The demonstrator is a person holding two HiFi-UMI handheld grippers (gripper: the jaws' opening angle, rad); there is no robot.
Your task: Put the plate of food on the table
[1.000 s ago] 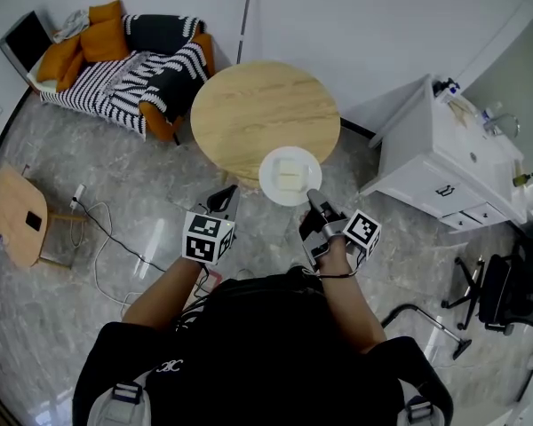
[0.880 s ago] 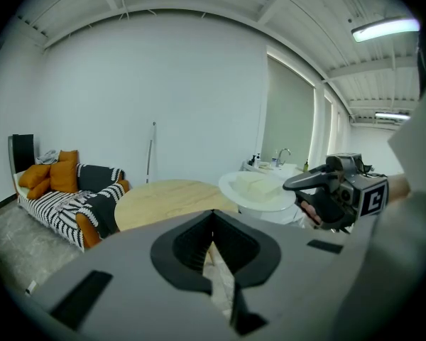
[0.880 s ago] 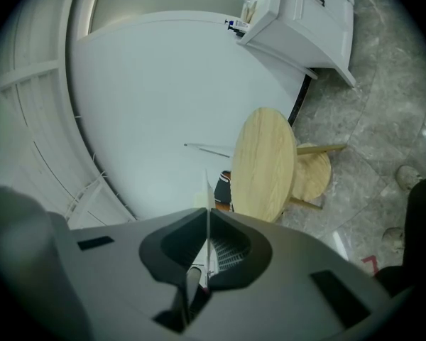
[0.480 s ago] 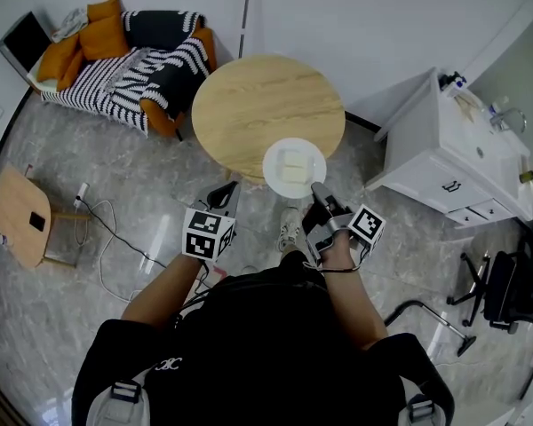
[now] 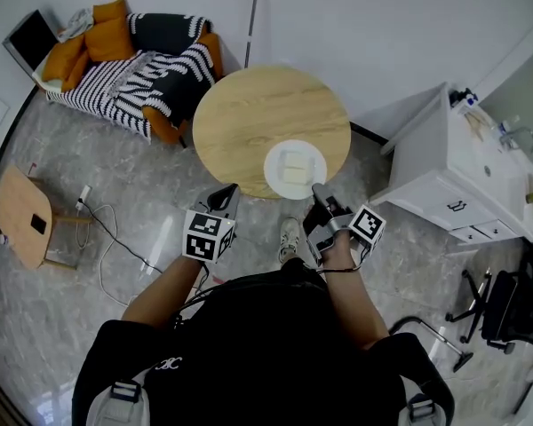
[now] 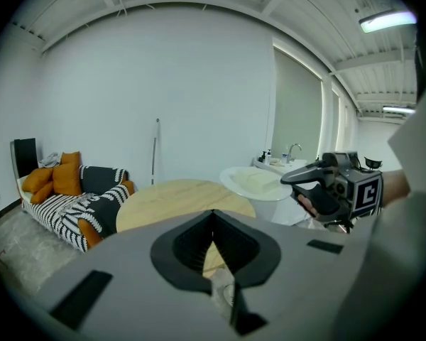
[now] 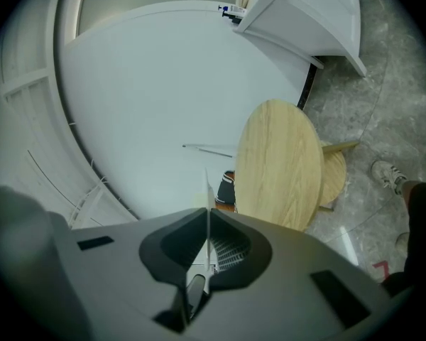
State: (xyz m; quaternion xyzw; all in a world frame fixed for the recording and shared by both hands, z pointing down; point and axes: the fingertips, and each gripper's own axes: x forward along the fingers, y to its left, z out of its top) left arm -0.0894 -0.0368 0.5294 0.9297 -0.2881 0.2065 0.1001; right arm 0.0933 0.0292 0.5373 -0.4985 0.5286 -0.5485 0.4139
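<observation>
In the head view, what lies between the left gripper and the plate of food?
Only a bare strip of the wooden table and some floor lie between the left gripper and the plate. The head view shows no other object there.

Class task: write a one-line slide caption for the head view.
Right hand-held gripper holds a plate of food over the near edge of the round wooden table.

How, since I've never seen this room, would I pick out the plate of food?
Find the round wooden table near the striped sofa. At its near edge is a white plate carrying a pale square slab, the only thing pinched by the right claw.
</observation>
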